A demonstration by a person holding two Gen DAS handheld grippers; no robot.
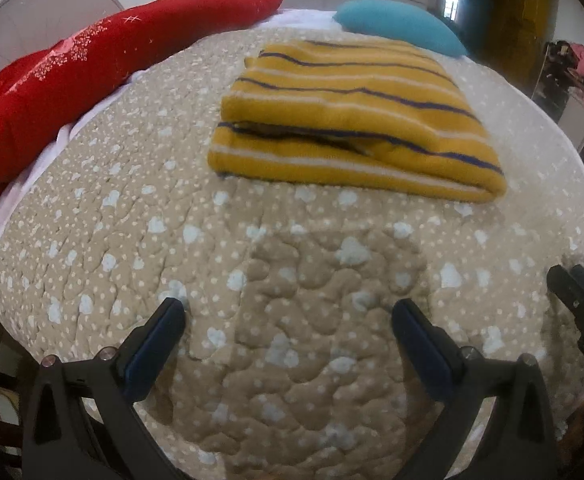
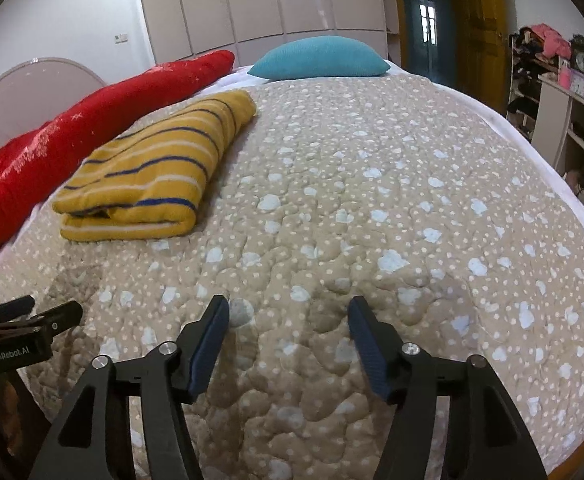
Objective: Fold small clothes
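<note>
A folded mustard-yellow garment with blue and white stripes (image 1: 352,120) lies on the beige dotted quilt (image 1: 131,220); it also shows in the right wrist view (image 2: 151,168) at the left. My left gripper (image 1: 287,312) is open and empty, hovering over the quilt well short of the garment. My right gripper (image 2: 287,312) is open and empty over bare quilt (image 2: 372,200), to the right of the garment. Each gripper shows at the edge of the other's view: the right one (image 1: 580,304), the left one (image 2: 31,316).
A red blanket (image 1: 71,80) runs along the bed's left side. A teal pillow (image 2: 320,58) lies at the far end. A wardrobe (image 2: 251,0) stands behind, and shelves with clutter (image 2: 552,80) on the right.
</note>
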